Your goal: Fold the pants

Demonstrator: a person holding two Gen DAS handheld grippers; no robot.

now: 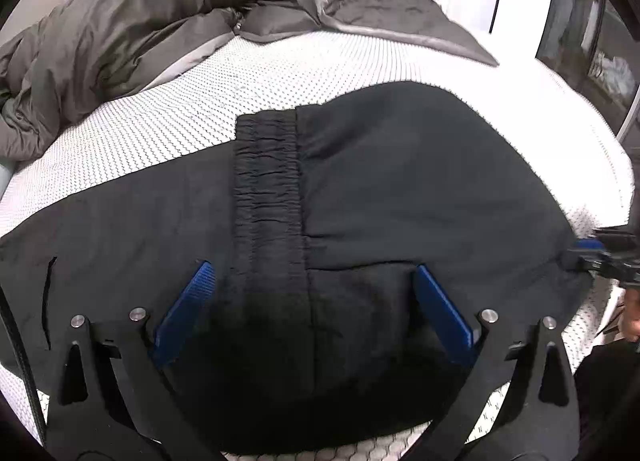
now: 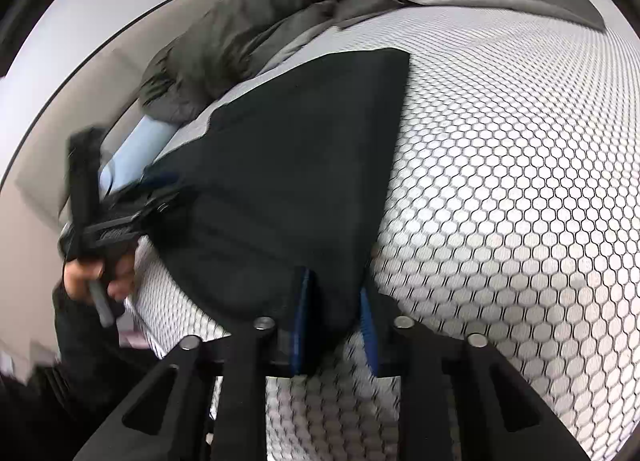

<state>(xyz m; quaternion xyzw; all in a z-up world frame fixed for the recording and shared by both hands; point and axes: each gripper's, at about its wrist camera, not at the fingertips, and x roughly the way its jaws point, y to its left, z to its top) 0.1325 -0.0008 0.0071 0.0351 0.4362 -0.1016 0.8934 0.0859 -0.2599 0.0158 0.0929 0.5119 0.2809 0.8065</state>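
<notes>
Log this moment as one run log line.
pants: on bed | left gripper: open, over waistband | right gripper: shut on pants edge

pants: black, plain | mattress: white, grey honeycomb print | duvet: dark grey-olive, far edge | blanket: charcoal, far corner | left gripper: blue fingers, black frame | right gripper: same

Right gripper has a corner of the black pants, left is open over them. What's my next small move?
Probably shut the left gripper on the black fabric pants: its blue fingers straddle the near edge, while the right gripper already pinches its corner on the honeycomb-patterned mattress.
</notes>
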